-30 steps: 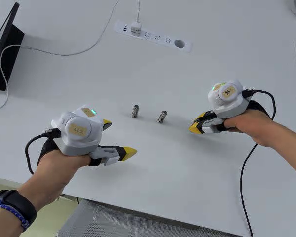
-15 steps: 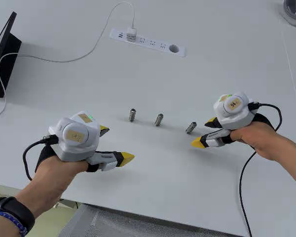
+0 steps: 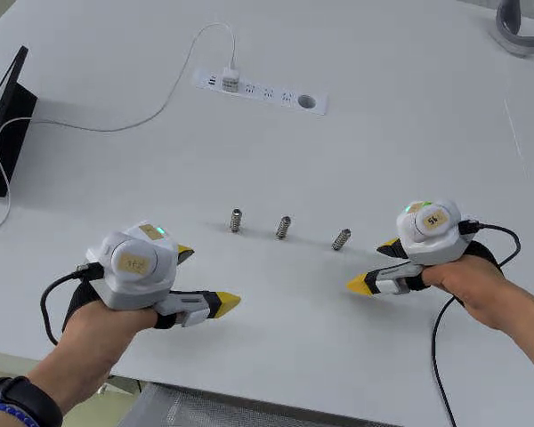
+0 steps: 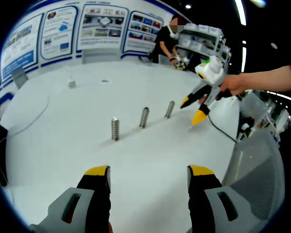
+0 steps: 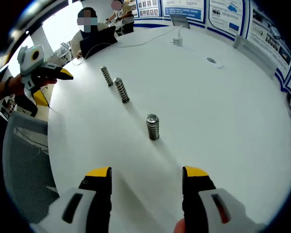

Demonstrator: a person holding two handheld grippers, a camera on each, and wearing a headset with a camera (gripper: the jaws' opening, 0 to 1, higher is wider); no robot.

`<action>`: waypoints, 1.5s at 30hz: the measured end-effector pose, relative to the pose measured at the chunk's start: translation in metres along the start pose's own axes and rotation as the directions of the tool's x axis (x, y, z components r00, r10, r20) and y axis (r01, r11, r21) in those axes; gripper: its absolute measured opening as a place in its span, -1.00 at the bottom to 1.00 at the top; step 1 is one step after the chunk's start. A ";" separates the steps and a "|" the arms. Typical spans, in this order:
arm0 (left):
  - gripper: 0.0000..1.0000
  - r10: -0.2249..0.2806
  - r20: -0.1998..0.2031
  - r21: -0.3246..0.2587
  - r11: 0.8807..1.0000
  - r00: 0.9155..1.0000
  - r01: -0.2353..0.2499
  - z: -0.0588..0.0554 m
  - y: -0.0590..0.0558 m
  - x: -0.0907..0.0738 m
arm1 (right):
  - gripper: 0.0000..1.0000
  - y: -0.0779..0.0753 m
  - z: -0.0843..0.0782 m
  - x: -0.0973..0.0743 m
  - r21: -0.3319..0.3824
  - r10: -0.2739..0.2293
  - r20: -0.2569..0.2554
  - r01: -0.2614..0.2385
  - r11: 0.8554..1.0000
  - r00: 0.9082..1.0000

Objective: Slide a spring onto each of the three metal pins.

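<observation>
Two released, empty jaw pairs face a row of three springs on the white table (image 3: 383, 133). Ahead of the left gripper (image 3: 209, 276) stands the left spring (image 3: 236, 221), then the middle spring (image 3: 283, 228). The right spring (image 3: 341, 238) stands straight ahead of the right gripper (image 3: 372, 264).

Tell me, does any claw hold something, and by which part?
Nothing is held. The left claw and right claw are open and empty; the springs stand on the table, apart from both.
</observation>
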State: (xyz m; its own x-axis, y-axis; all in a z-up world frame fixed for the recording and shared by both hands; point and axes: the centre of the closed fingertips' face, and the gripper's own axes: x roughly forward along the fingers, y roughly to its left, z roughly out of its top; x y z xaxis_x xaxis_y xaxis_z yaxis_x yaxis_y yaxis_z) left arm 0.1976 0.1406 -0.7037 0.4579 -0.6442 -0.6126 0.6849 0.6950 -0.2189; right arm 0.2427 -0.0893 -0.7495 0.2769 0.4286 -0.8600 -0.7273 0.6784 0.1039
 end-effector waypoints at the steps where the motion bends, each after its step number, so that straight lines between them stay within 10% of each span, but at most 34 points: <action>1: 0.31 0.000 -0.001 -0.001 1.000 1.000 0.000 0.000 0.000 0.000 | 0.21 0.001 0.000 0.000 0.015 -0.003 0.014 0.003 1.000 1.000; 12: 0.36 0.010 -0.007 -0.033 0.999 1.000 -0.010 -0.005 0.002 -0.003 | 0.35 0.016 -0.001 -0.005 0.119 -0.002 0.139 -0.015 0.993 0.990; 18: 0.38 0.012 -0.008 -0.036 0.999 1.000 -0.013 -0.007 0.002 -0.002 | 0.39 0.016 0.006 -0.013 0.210 -0.058 0.248 0.005 0.978 0.967; 27: 0.41 0.018 0.005 -0.036 0.999 1.000 -0.018 -0.002 0.005 -0.001 | 0.51 0.028 0.005 -0.017 0.236 -0.070 0.283 0.002 0.972 0.956; 33: 0.44 0.025 0.011 -0.034 0.999 1.000 -0.025 0.000 0.011 -0.003 | 0.54 0.032 0.015 -0.025 0.310 -0.102 0.367 -0.018 0.951 0.924; 45: 0.48 0.036 0.032 -0.042 0.999 0.999 -0.035 0.007 0.019 -0.008 | 0.65 0.046 0.015 -0.030 0.322 -0.108 0.382 -0.023 0.946 0.918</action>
State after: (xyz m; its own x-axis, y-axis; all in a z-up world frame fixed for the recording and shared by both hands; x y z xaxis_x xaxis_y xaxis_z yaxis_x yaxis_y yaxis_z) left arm 0.2111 0.1570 -0.6983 0.5000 -0.6286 -0.5957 0.6442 0.7297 -0.2293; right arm 0.2105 -0.0623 -0.7115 0.5723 0.5480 -0.6101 -0.4922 0.8246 0.2789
